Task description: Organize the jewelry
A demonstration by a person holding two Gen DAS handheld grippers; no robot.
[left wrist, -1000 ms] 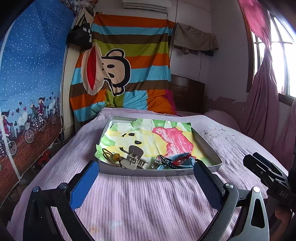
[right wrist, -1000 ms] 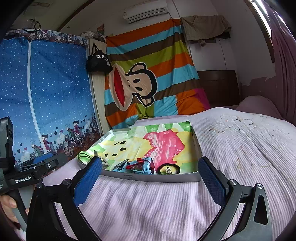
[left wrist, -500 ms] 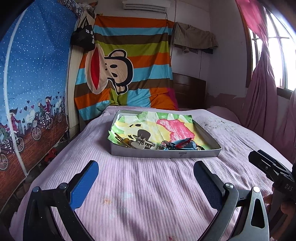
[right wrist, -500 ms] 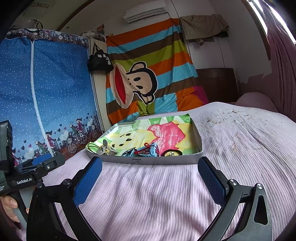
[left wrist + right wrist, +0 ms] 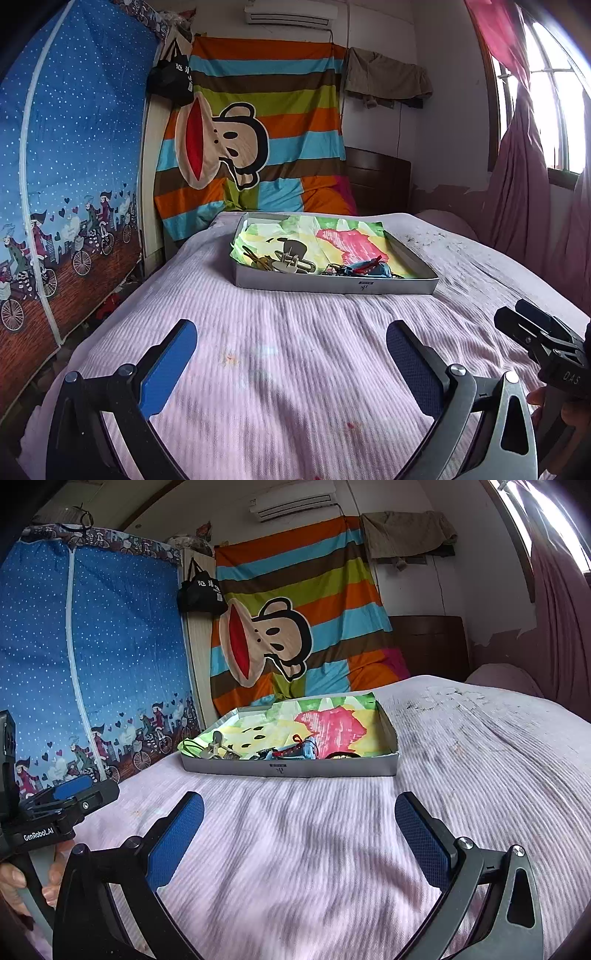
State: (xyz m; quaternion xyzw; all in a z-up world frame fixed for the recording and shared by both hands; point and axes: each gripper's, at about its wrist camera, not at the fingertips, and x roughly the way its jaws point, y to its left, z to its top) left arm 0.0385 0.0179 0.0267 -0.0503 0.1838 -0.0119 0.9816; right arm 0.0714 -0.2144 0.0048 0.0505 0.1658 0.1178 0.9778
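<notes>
Bedding in pale pink [image 5: 295, 350] is spread across the whole lower field. Toward 12 o'clock of both views, well apart from the grippers, a shallow grey tray [image 5: 332, 286] lined with a colourful drawing is seen on it. Jewelry [image 5: 354, 267] is heaped along the tray's near wall, with a beige hair claw [image 5: 293, 260] at its 9 o'clock side. The left gripper [image 5: 291, 363] is held released, with nothing between its blue pads; the right gripper [image 5: 299, 840] is likewise spread wide and empty.
</notes>
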